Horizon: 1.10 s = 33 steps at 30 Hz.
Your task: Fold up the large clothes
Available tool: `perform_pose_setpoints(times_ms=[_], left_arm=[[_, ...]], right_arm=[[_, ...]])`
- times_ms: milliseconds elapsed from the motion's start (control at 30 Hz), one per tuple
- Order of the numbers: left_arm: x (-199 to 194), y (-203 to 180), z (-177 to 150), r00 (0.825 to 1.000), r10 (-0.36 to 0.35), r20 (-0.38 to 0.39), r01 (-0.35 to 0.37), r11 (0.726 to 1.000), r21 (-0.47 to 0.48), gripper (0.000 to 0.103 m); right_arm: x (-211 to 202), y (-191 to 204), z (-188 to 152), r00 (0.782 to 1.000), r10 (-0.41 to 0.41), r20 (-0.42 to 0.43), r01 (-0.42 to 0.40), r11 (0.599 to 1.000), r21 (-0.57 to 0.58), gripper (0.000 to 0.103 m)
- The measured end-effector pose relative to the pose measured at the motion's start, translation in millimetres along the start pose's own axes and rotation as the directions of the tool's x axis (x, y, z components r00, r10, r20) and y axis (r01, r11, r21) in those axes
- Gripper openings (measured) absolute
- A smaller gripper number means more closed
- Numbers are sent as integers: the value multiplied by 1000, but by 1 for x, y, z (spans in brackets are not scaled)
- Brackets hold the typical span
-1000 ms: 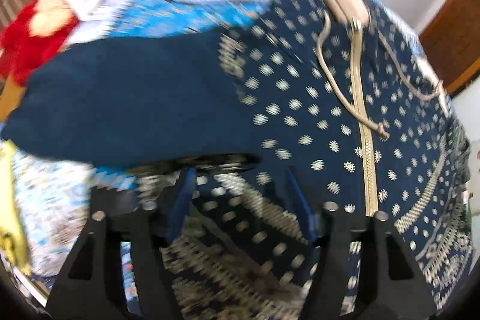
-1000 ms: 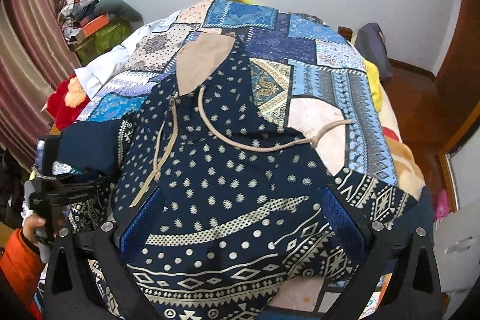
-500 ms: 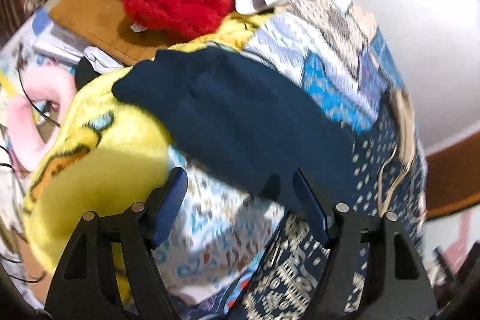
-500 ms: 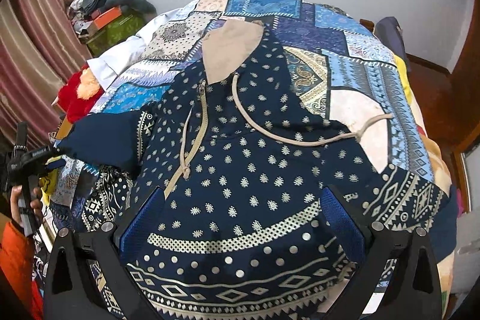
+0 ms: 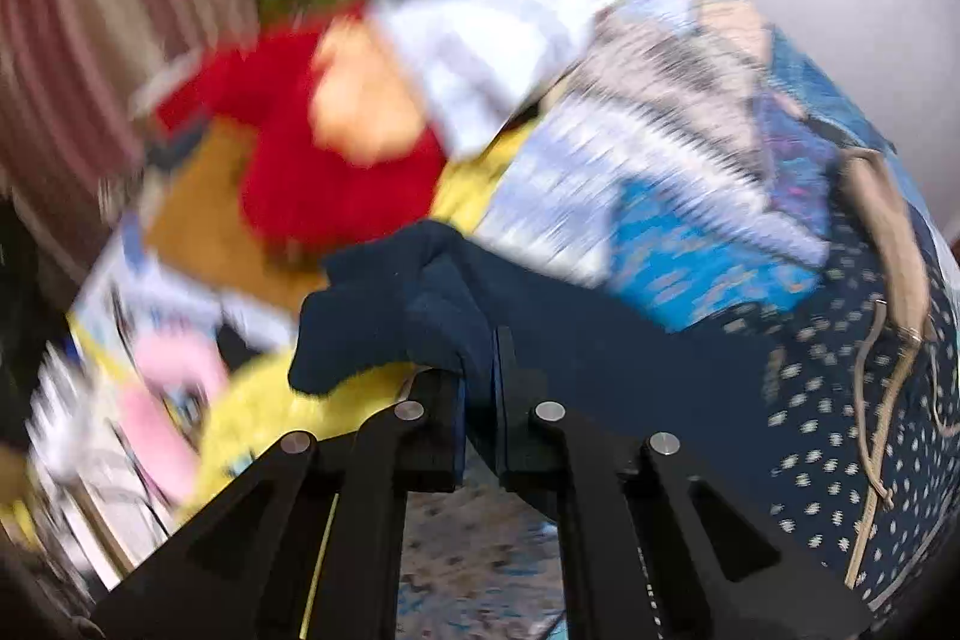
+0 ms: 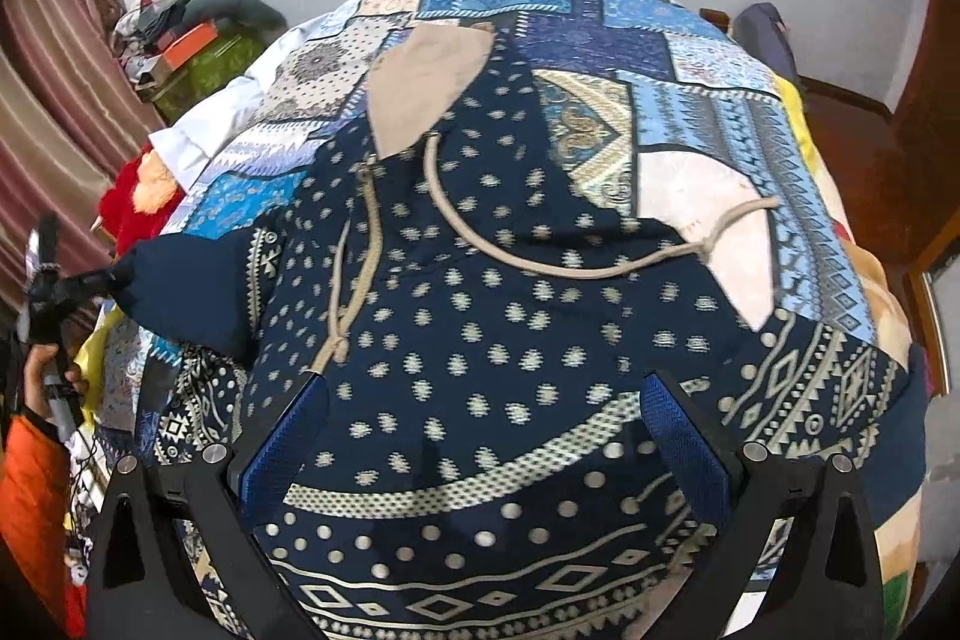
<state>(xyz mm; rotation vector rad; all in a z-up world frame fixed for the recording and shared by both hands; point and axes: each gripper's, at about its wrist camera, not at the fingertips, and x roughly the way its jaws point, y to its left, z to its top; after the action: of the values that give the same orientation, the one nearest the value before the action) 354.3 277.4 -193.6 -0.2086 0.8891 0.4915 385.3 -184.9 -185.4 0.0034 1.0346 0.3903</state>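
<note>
A navy hoodie with cream dots, a beige hood lining and drawcords lies front up on the patchwork bedspread. Its plain navy sleeve stretches to the left. My left gripper is shut on the sleeve cuff and holds it off the bed; it also shows at the left edge of the right wrist view. My right gripper is open, hovering over the hoodie's patterned lower front without touching it. The left wrist view is blurred.
A red plush toy and white cloth lie at the bed's left edge. A yellow blanket and clutter sit below it. A green box and curtains stand left, a wooden door right.
My left gripper has closed on the navy sleeve cuff and lifted it; it was open over the sleeve before. The right gripper has stayed open, drifting slightly closer over the hoodie.
</note>
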Motion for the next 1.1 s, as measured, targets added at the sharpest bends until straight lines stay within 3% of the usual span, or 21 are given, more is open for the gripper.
perform_pose_setpoints(times_ms=[100, 200, 367, 400, 467, 567, 700, 767, 867, 933, 1000, 1100], left_arm=[[-46, -47, 21, 991, -62, 115, 50, 992, 112, 6], [-90, -100, 34, 969, -164, 184, 124, 970, 211, 6], [-138, -189, 36, 919, -337, 204, 248, 898, 364, 6], [-146, -214, 30, 907, -372, 196, 271, 873, 405, 6], [-151, -249, 17, 893, -418, 168, 302, 833, 464, 6], [-142, -295, -16, 889, -451, 78, 344, 770, 537, 6], [-111, -340, -74, 900, -429, -75, 379, 687, 620, 6], [-93, -352, -105, 894, -414, -170, 420, 648, 635, 6], [-77, -360, -137, 880, -386, -277, 470, 618, 631, 7], [-73, -361, -146, 879, -373, -299, 475, 619, 626, 16], [-76, -352, -145, 863, -393, -318, 504, 615, 606, 26], [-88, -328, -136, 838, -438, -327, 545, 624, 560, 66]], right_arm=[[-4, -11, 0, 1000, -6, 8, 6, 1000, 23, 103], [-13, -22, 0, 1000, 1, 24, -2, 999, 46, 103], [-33, -41, -3, 998, 2, 64, -6, 998, 65, 103], [-38, -46, -4, 997, -1, 74, -4, 998, 66, 103], [-48, -57, -6, 996, -13, 89, 7, 998, 70, 103], [-61, -77, -11, 994, -36, 103, 27, 996, 86, 103], [-68, -105, -19, 995, -50, 85, 39, 991, 127, 103], [-67, -116, -23, 997, -43, 63, 33, 989, 147, 103], [-62, -124, -33, 999, -33, 29, 27, 987, 160, 103], [-58, -123, -37, 999, -34, 11, 32, 988, 148, 103], [-54, -117, -40, 999, -33, 1, 33, 991, 131, 103], [-51, -104, -36, 1000, -26, -1, 26, 995, 101, 103]])
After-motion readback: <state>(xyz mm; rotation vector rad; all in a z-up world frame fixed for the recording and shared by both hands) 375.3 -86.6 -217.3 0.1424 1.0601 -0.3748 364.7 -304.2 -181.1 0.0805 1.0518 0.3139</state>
